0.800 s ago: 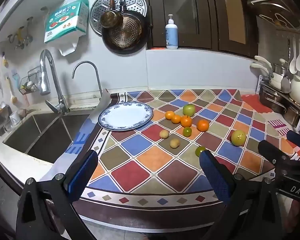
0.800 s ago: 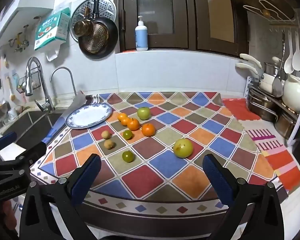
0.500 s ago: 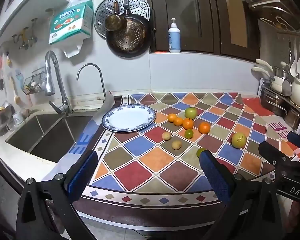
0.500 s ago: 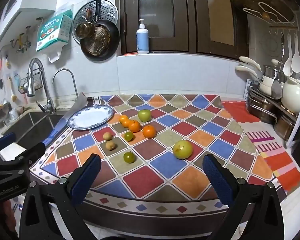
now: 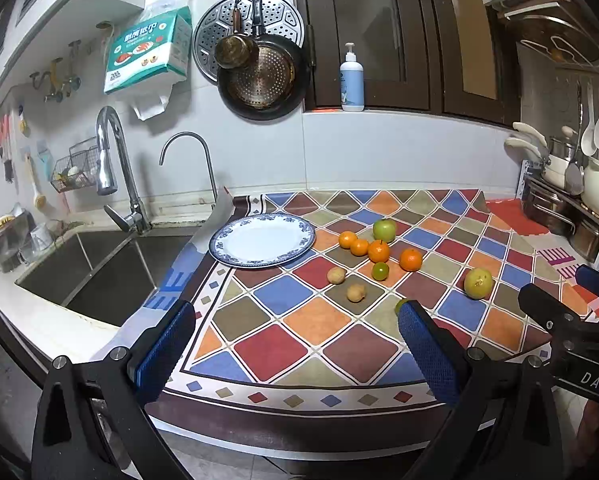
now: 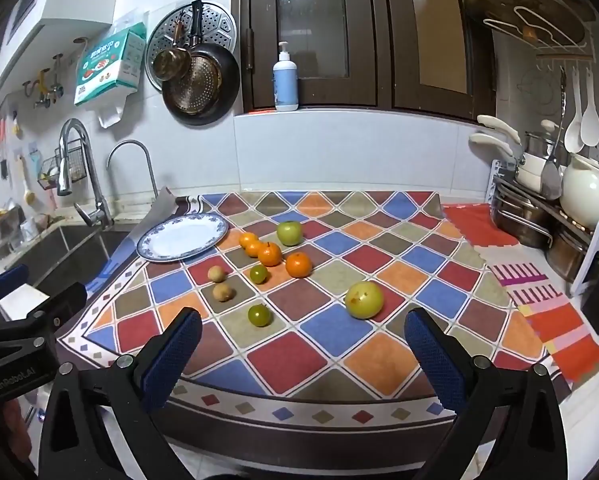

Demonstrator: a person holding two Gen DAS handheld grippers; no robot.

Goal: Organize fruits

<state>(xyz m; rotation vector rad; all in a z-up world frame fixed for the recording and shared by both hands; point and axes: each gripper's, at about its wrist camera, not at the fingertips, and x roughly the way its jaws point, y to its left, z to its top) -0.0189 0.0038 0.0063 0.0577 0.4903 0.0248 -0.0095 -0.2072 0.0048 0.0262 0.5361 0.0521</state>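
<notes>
A small green fruit [image 5: 400, 304] sits mostly hidden behind a blue finger pad [image 5: 427, 350] of the left gripper in its own wrist view. At the far right, the right gripper [image 5: 579, 312] is cut off by the frame edge, and the print on the paper towel pack [image 5: 147, 52] hanging on the far wall is too small to read.

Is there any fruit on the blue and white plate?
No, the plate is bare; the oranges and other fruit all lie on the checkered cloth beside it.
</notes>
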